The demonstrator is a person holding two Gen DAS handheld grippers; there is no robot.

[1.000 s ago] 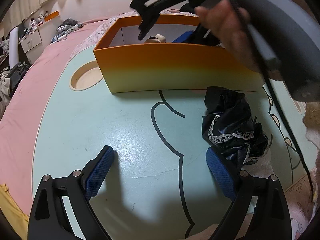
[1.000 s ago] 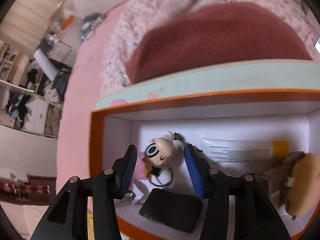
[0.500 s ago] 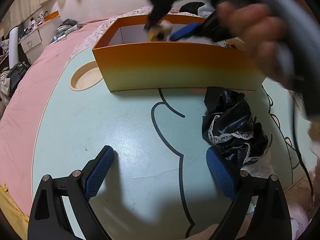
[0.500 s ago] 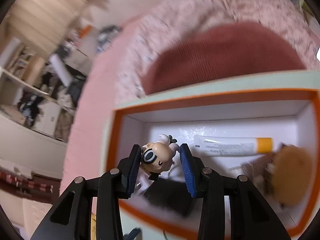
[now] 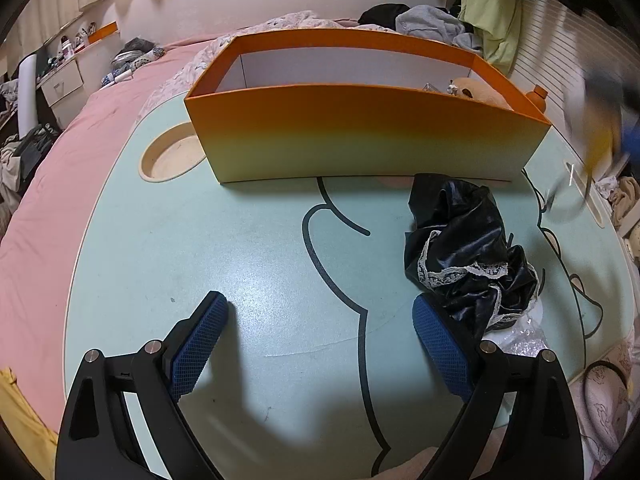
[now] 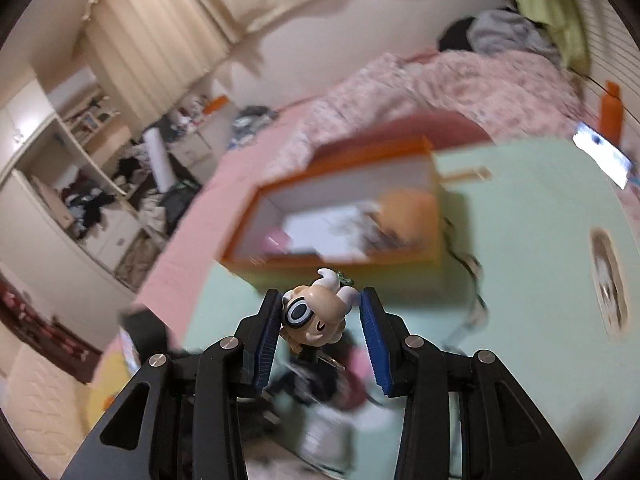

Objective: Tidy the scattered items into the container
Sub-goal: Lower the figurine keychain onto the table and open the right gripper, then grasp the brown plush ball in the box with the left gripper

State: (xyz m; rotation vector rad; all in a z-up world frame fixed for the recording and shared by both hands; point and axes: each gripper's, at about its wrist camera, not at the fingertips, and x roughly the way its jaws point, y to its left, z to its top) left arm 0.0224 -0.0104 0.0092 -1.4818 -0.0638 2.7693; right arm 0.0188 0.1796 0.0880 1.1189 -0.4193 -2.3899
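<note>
So right now our right gripper (image 6: 320,316) is pinching a little figure keychain (image 6: 318,314) between the blue pads, held up in the air on the near side of the orange box (image 6: 340,216), not over it. The view from that side is pretty smeared, so we're guessing the hand is mid-swing. Since the job is getting loose stuff into the box, we'd say the keychain needs to end up over the open top before we let go. Tip from us: bring it well past the near wall, get low inside, then ease the pads apart so it drops flat instead of bouncing off the rim. The ring and chain hang below the figure, blurry, and we think they could snag on the wall. Our left gripper (image 5: 320,344) sits low over the mint table (image 5: 240,240) with its pads spread wide and nothing between them. The black lace cloth (image 5: 464,248) is bunched up on the table just beyond its right pad, near the box's front wall. That looks like the left one's easiest grab, taken by the thick bunched middle.
</note>
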